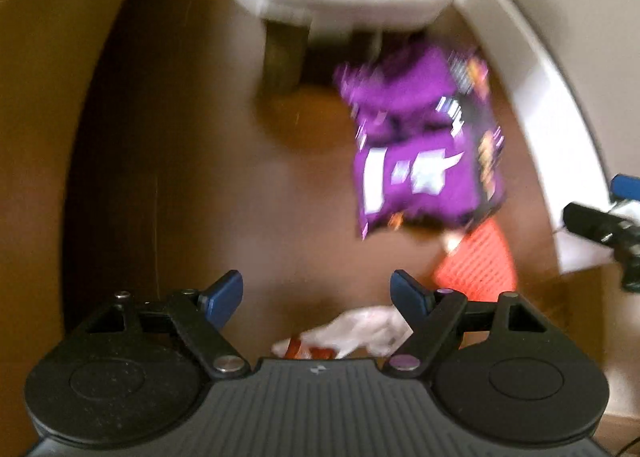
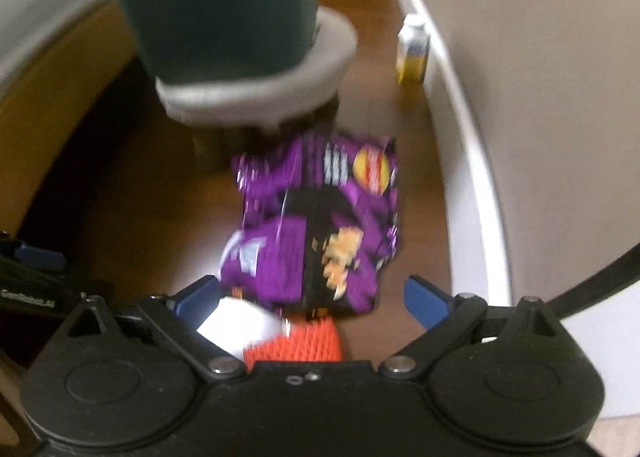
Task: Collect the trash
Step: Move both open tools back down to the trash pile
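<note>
A crumpled purple chip bag lies on the brown wood floor ahead and to the right of my left gripper, which is open and empty. An orange mesh net and a white wrapper lie nearer. In the right wrist view the purple chip bag lies just ahead of my right gripper, which is open and empty above it. The orange mesh net and a piece of white paper lie under the jaws. Both views are blurred.
A chair with a grey seat edge, a teal cover and dark legs stands just behind the bag. A white baseboard and wall run along the right. A small white and yellow bottle stands by the baseboard farther back.
</note>
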`<state>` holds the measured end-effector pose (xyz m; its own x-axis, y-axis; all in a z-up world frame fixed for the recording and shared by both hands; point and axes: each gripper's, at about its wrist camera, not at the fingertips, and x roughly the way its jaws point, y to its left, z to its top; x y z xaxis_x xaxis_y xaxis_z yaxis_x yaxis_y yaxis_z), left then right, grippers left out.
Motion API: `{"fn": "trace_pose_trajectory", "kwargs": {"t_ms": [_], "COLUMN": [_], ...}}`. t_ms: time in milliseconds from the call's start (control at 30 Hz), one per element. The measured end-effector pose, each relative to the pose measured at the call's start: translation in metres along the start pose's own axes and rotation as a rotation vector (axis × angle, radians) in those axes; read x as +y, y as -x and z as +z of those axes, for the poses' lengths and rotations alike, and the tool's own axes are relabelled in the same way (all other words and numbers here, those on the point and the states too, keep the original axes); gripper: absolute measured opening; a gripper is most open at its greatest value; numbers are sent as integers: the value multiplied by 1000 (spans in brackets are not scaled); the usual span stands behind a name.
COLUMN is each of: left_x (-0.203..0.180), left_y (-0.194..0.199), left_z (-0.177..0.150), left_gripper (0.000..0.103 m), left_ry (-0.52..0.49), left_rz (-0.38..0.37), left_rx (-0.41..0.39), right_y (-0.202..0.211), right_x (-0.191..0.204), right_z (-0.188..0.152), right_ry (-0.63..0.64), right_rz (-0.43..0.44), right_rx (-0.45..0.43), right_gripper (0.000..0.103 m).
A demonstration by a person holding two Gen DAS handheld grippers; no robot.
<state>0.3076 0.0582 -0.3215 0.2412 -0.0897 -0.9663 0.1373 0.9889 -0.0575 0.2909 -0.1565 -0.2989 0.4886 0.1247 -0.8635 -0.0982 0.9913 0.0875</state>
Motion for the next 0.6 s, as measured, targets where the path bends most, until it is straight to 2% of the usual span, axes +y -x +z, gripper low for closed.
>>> {"fn": "trace_pose_trajectory", "kwargs": {"t_ms": [167, 367, 500, 600], "left_x": [5, 10, 18, 22], "left_y": [-38, -70, -93, -101], "left_z": [-32, -58, -69, -72], "left_gripper": [81, 81, 81, 81], "left_ry": [-28, -27, 20, 49], "left_rz": [26, 10, 1, 2], "left_rx": [49, 111, 166, 177], "right_y": [-28, -57, -80, -93], "right_x": [3, 11, 15, 19], "right_z": [-17, -33, -41, -47], "right_ry": [24, 73, 88, 101], "right_rz": [25, 24, 19, 14], "right_rx": [92, 173, 226, 262], "right_gripper": [99, 99, 98, 97]}}
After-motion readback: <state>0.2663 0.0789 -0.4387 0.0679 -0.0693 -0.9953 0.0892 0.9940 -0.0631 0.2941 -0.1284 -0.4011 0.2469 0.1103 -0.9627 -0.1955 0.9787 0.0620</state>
